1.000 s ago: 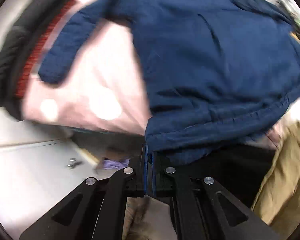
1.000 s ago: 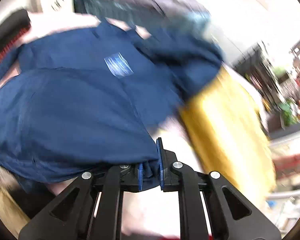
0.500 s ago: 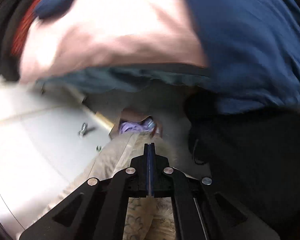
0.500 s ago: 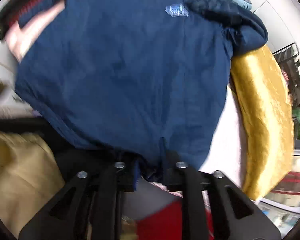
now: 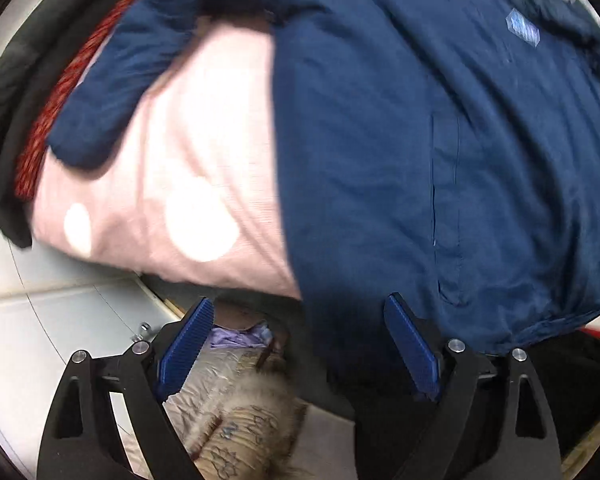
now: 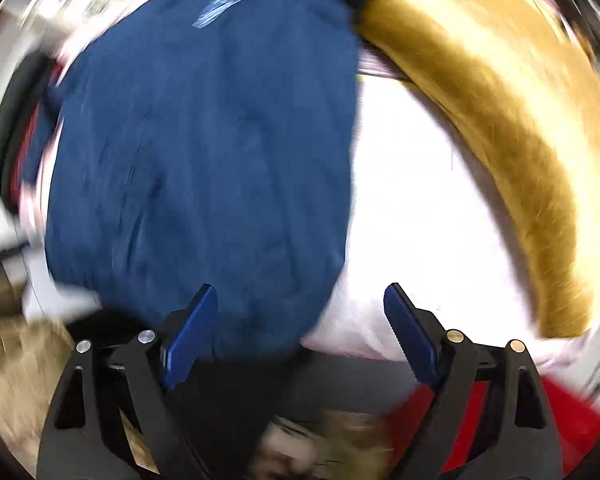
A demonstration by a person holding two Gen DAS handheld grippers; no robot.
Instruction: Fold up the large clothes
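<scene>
A navy blue jacket [image 5: 420, 140] lies spread on a pink sheet [image 5: 204, 168], one sleeve [image 5: 112, 92] reaching left. A small light patch [image 5: 522, 30] shows near its top. My left gripper [image 5: 300, 336] is open and empty at the jacket's near hem, its right pad [image 5: 410, 344] over the hem. In the right wrist view the jacket [image 6: 204, 152] fills the left and middle. My right gripper [image 6: 300, 328] is open and empty at the jacket's near right edge. That view is motion-blurred.
A gold cloth [image 6: 512, 120] lies to the jacket's right on white bedding [image 6: 420, 220]. Black and red clothes [image 5: 32, 112] are heaped at the far left. Pale floor [image 5: 44, 340] and a fur-trimmed garment [image 5: 236, 412] lie below the left gripper. Red fabric [image 6: 572, 428] shows bottom right.
Both grippers have let go of the jacket's hem and opened wide. The jacket now lies flat on the bedding. The left camera swung back up onto it.
</scene>
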